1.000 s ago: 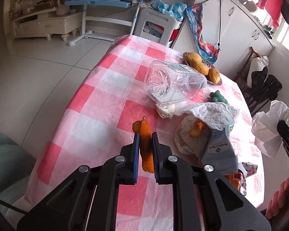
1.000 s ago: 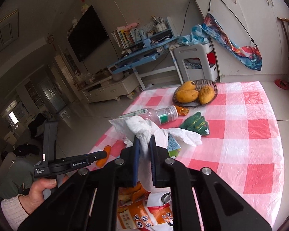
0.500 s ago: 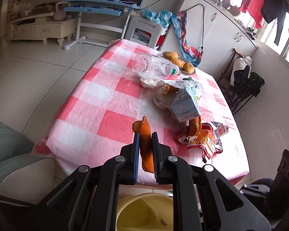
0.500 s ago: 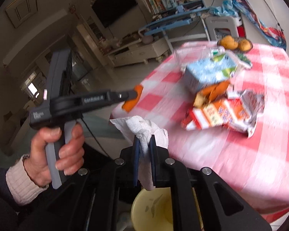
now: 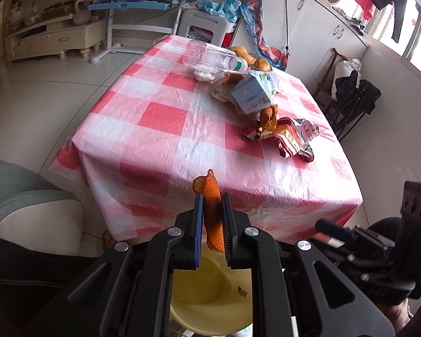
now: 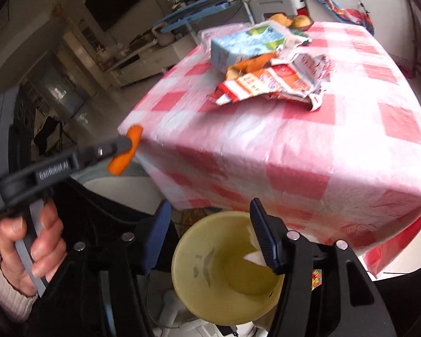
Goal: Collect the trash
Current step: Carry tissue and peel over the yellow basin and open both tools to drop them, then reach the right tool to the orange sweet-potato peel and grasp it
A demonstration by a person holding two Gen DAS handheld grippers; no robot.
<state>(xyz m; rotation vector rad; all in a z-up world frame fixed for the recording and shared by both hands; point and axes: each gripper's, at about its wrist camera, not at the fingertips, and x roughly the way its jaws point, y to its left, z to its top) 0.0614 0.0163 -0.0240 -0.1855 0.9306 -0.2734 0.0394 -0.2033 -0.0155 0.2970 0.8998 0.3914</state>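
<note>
My left gripper (image 5: 212, 196) is shut on a strip of orange peel (image 5: 213, 224) and hangs above the yellow bin (image 5: 193, 289) in front of the table. From the right wrist view, the same gripper (image 6: 129, 146) holds the peel (image 6: 123, 163) left of the table corner. My right gripper (image 6: 210, 205) is over the bin (image 6: 188, 255) with its jaws opening and nothing pressed between the pads. A white tissue (image 6: 252, 256) shows inside the bin behind the right finger. A milk carton (image 5: 252, 95), snack wrapper (image 5: 292, 140), peels (image 5: 268, 116) and plastic bottle (image 5: 213, 56) lie on the table.
The red-checked tablecloth (image 5: 160, 129) hangs over the table's near edge just beyond the bin. A pale sofa arm (image 5: 28, 213) is at the left. A dish of mangoes (image 5: 259, 62) sits at the table's far end. A person's hand (image 6: 31, 241) grips the left tool.
Both grippers drew back from the table to above the yellow bin. The right gripper's jaws spread and the tissue left them. The left gripper kept hold of the peel.
</note>
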